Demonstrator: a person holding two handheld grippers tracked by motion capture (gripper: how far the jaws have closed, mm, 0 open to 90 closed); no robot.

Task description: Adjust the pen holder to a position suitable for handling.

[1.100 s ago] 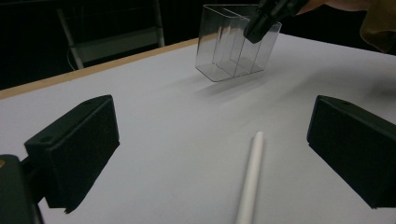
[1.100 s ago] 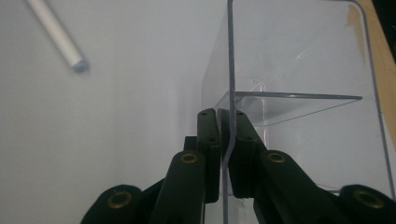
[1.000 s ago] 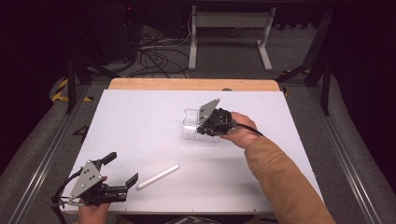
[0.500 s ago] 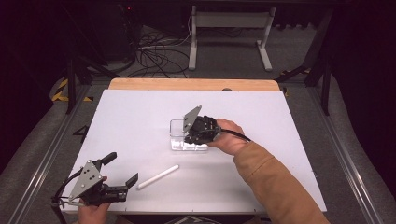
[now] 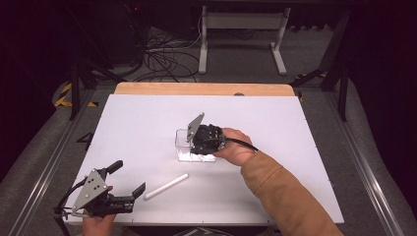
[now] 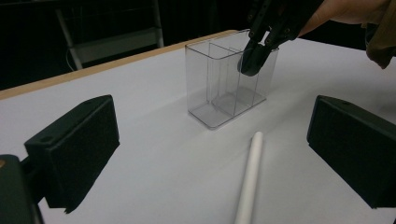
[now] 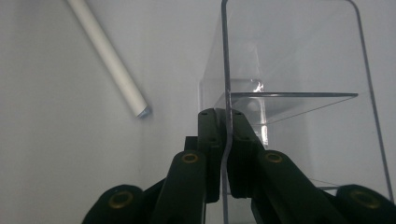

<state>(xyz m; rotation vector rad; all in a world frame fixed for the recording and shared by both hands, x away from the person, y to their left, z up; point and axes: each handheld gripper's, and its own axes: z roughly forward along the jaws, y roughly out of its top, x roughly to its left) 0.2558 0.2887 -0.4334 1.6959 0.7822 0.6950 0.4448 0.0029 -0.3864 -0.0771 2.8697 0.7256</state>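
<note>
Clear plastic box (image 5: 189, 146), wall pinched in closed right gripper (image 5: 202, 147) for steadying; white tube (image 5: 166, 186) lying nearby; left gripper (image 5: 129, 180) wide open, empty, seemingly ready for tube.

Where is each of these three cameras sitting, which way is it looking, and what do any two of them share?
High view: above the person's side, facing forward and down on the white table; both forearms enter from below, left gripper open, right gripper on the clear box.
Left gripper view: rides low between its open jaws, facing the clear box and the far right gripper.
Right gripper view: looks down its jaws, clamped on the box wall.
Shared: the white stick.
</note>
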